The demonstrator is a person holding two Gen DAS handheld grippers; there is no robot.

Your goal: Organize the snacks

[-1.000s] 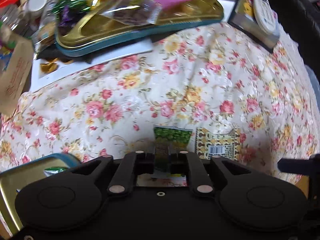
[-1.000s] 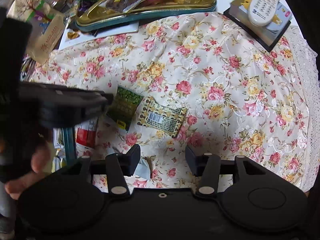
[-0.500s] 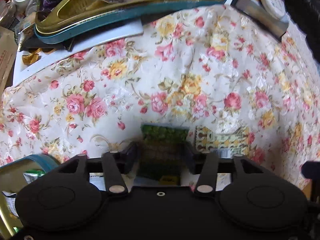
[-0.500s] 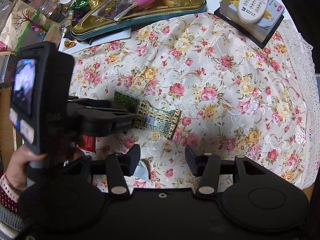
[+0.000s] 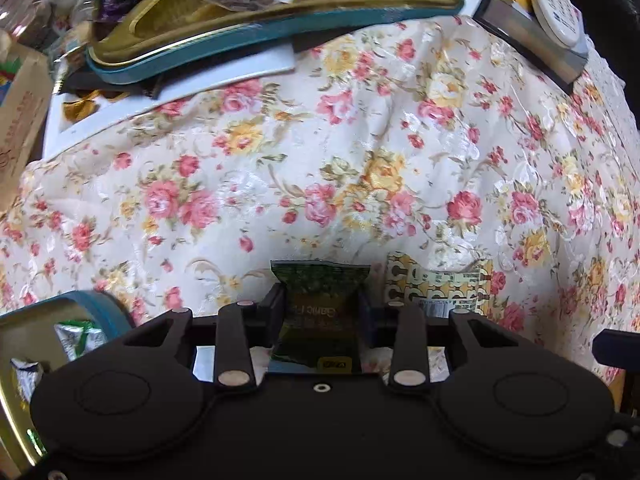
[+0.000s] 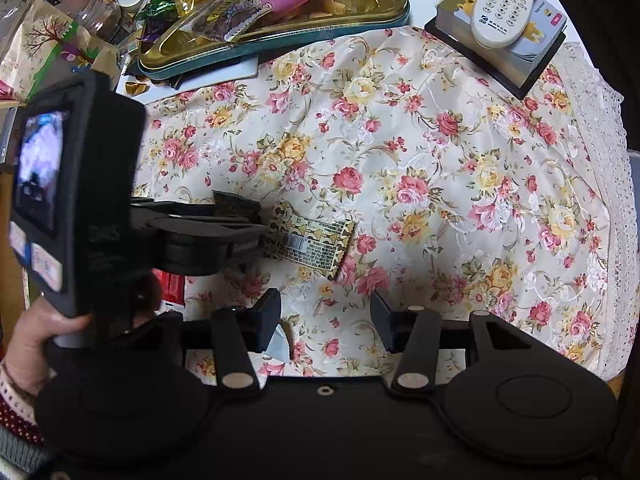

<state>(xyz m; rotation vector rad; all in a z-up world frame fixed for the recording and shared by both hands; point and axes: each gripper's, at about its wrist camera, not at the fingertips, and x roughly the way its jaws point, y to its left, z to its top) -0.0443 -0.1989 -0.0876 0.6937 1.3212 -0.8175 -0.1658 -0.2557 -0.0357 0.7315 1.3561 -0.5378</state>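
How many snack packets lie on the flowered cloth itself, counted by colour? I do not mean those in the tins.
Green packet, between the left gripper's fingers: 1
Cream and gold patterned packet, beside it: 1
Total: 2

Cloth (image 6: 400, 140): cream, pink and yellow roses.
Packet (image 5: 320, 304): dark green.
Wrapper (image 6: 312, 244) beside packet: gold-and-black pattern, barcode.
Tin (image 6: 320, 36): gold inside, teal rim.
Remote (image 6: 506, 4): white.
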